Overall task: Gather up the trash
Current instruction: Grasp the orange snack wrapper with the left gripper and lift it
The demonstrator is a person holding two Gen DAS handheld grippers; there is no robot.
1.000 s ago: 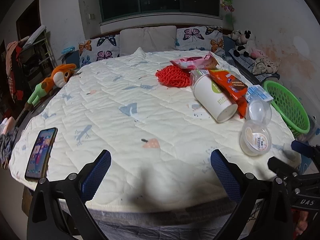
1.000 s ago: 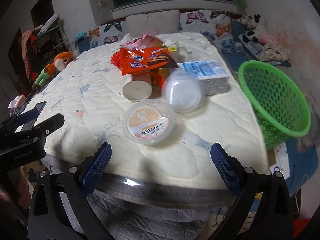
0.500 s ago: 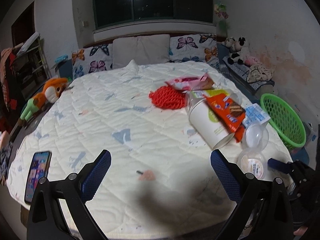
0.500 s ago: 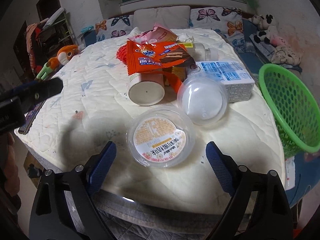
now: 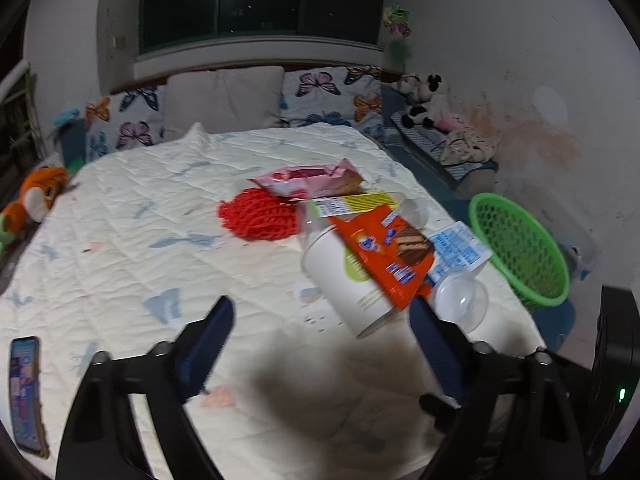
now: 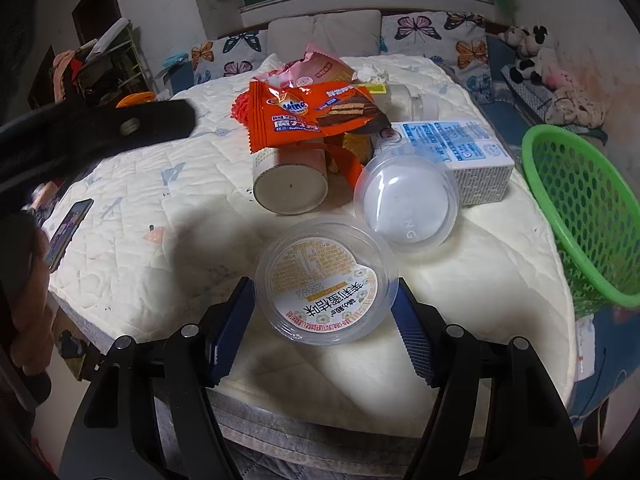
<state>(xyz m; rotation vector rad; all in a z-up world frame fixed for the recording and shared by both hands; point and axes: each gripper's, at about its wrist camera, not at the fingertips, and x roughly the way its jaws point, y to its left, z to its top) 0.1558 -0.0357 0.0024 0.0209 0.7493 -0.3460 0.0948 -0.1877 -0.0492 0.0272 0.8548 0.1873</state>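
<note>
Trash lies on the bed's right side: a clear pudding cup (image 6: 326, 282) with a printed lid, a clear dome lid (image 6: 406, 200), a paper cup on its side (image 6: 290, 180), an orange snack wrapper (image 6: 312, 114), a blue-white carton (image 6: 460, 156), a pink wrapper (image 6: 316, 68) and a red mesh (image 5: 258, 214). My right gripper (image 6: 322, 328) is open, its fingers on either side of the pudding cup's near edge, not closed on it. My left gripper (image 5: 320, 344) is open and empty above the quilt, near the paper cup (image 5: 346, 276).
A green mesh basket (image 6: 580, 208) stands on the floor right of the bed, also in the left view (image 5: 520, 248). A phone (image 5: 24, 392) lies at the bed's left edge. Pillows (image 5: 224, 96) line the headboard. Plush toys (image 5: 424, 100) sit at far right.
Both grippers have moved forward over the bed. The right one has come down around the pudding cup and its fingers have narrowed. The left one has swung right toward the paper cup.
</note>
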